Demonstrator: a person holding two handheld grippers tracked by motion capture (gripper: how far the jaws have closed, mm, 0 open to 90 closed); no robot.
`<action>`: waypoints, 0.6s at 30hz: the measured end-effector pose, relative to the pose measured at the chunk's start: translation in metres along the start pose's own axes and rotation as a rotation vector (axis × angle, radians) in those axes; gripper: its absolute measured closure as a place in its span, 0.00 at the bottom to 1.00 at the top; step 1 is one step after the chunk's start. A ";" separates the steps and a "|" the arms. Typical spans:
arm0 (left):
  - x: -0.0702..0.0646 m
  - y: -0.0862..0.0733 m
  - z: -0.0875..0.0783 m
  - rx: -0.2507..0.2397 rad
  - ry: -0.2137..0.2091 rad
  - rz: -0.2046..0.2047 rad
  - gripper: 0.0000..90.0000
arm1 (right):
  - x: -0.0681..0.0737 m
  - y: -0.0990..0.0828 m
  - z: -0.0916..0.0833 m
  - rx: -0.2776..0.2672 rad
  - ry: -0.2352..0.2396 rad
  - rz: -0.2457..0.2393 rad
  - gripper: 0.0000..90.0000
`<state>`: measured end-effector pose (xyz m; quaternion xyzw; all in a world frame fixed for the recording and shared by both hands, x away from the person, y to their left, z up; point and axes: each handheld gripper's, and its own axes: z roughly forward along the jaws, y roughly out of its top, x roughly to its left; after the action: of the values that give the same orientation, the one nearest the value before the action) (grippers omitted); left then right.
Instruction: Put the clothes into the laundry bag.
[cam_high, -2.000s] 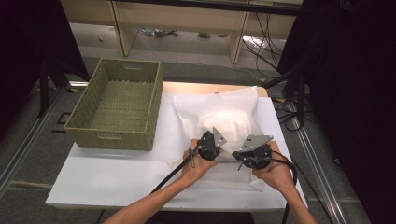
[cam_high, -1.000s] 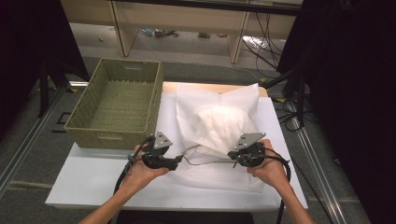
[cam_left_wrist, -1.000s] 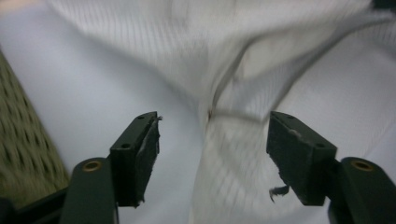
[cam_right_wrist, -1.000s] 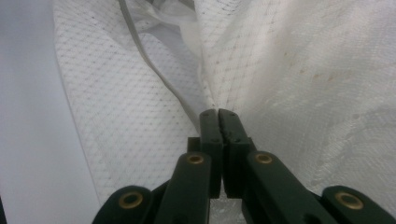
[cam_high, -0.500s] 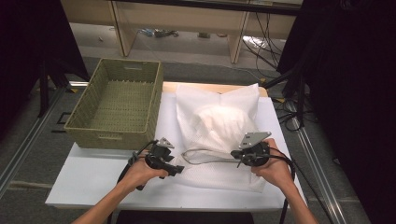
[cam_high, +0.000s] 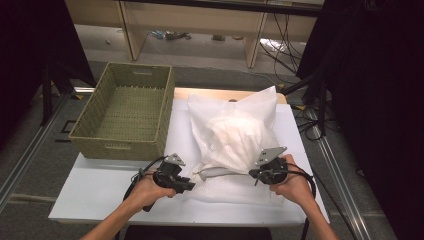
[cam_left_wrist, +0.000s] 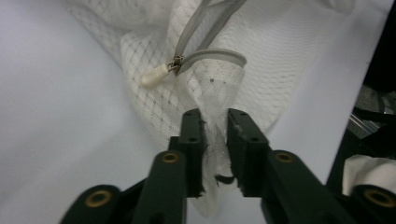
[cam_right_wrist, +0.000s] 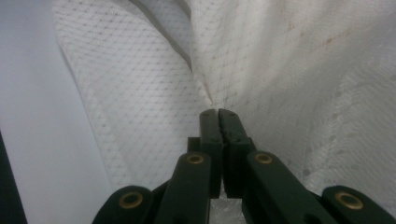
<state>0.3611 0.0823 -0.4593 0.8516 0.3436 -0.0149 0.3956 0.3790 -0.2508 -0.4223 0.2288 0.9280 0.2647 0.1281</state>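
white mesh bag (cam_high: 235, 135) on table (cam_high: 100, 192), left gripper (cam_left_wrist: 215, 135) jaws just closing, pinching its corner at seven o'clock, right gripper (cam_right_wrist: 218, 122) clamped on its edge at five o'clock

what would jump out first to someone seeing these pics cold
Probably the white mesh laundry bag puffed up in the middle of the white table, with its grey zipper partly open along the near edge. The left gripper and right gripper each pinch the bag's near edge; the left jaws have just been closing on the mesh. A woven basket stands at the far left.
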 end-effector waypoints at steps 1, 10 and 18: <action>-0.003 -0.001 -0.004 -0.013 0.011 0.014 0.88 | -0.001 0.001 0.003 -0.001 -0.002 -0.016 1.00; -0.011 -0.023 -0.017 -0.009 0.013 -0.008 0.76 | -0.007 0.001 0.013 0.038 -0.007 -0.027 1.00; 0.012 -0.017 -0.007 0.014 0.066 -0.120 0.50 | -0.007 0.000 0.011 0.033 -0.019 0.002 1.00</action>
<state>0.3587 0.1017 -0.4695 0.8322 0.4068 -0.0132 0.3764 0.3886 -0.2491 -0.4309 0.2342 0.9308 0.2473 0.1329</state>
